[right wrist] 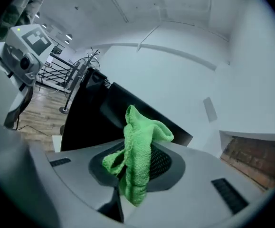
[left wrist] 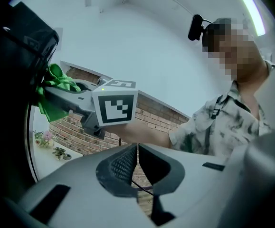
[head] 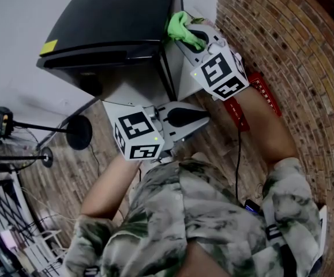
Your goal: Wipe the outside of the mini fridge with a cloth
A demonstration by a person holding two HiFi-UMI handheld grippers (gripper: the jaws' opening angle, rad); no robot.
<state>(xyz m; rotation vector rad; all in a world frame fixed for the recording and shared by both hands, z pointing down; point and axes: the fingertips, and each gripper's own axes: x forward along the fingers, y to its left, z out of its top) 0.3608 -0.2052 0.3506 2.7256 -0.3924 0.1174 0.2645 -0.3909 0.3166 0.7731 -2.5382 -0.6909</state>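
My right tool (head: 190, 34) clenched on green cloth (head: 179, 26). Cloth bunched at top right corner of black mini fridge (head: 120, 22); contact unclear. My left tool (head: 203, 119) closed on nothing, held lower, apart from fridge. Judge wiping barely under way: top, front, sides all left. Fridge inside not visible; no other containers seen.

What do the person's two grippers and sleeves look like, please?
Both the left tongs and right tongs are pale grey plastic with dark ribbed pads. Each carries a white cube printed with black square markers and a green light. A red strap sits at the right wrist, beside a thin black cable. The sleeves are short, in a grey-green camouflage print.
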